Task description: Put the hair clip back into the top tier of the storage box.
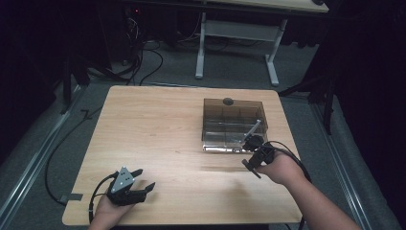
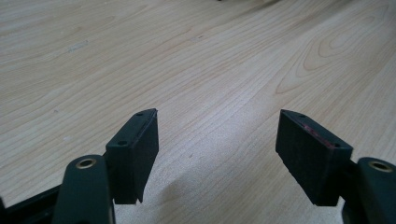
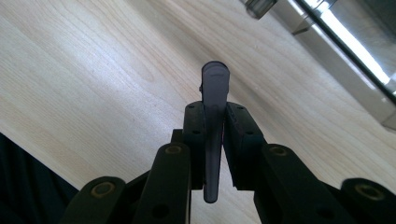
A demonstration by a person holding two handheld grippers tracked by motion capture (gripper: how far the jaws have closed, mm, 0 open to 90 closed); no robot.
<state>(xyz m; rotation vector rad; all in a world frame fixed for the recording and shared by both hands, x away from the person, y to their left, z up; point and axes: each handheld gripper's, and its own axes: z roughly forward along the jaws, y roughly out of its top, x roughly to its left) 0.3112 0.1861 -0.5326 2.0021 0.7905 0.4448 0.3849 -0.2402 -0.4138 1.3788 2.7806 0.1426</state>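
A: Starting nearest us, what do we have by the front edge of the table (image 1: 158, 120)?

B: We see our left gripper (image 1: 139, 184) low over the wood at the near left corner, with its grey three-cornered plate on top and its cable trailing off the edge. In the left gripper view its two black jaws stand wide apart, with only bare wood grain between them. Nothing is held there.

A: And on our right?

B: A little farther in, our right gripper (image 1: 253, 165) sits in the hand just in front of the box. In the right gripper view the jaws are pressed together on a thin, flat, dark grey piece (image 3: 213, 135). It stands on edge between the pads, and its rounded end sticks out past the jaw tips over the table.

A: Can we say what that piece is?

B: We cannot tell; it is a slim strip with a rounded tip, and that is all we can make out.

A: Beyond the hand?

B: The clear smoky box (image 1: 233, 125) stands on the right half of the table, split into compartments, with a pale slanted stick (image 1: 253, 128) in its near right part. A small dark round knob (image 1: 228, 101) sits at its far rim. Past the table we see a white desk frame (image 1: 237, 36) and cables on the floor.
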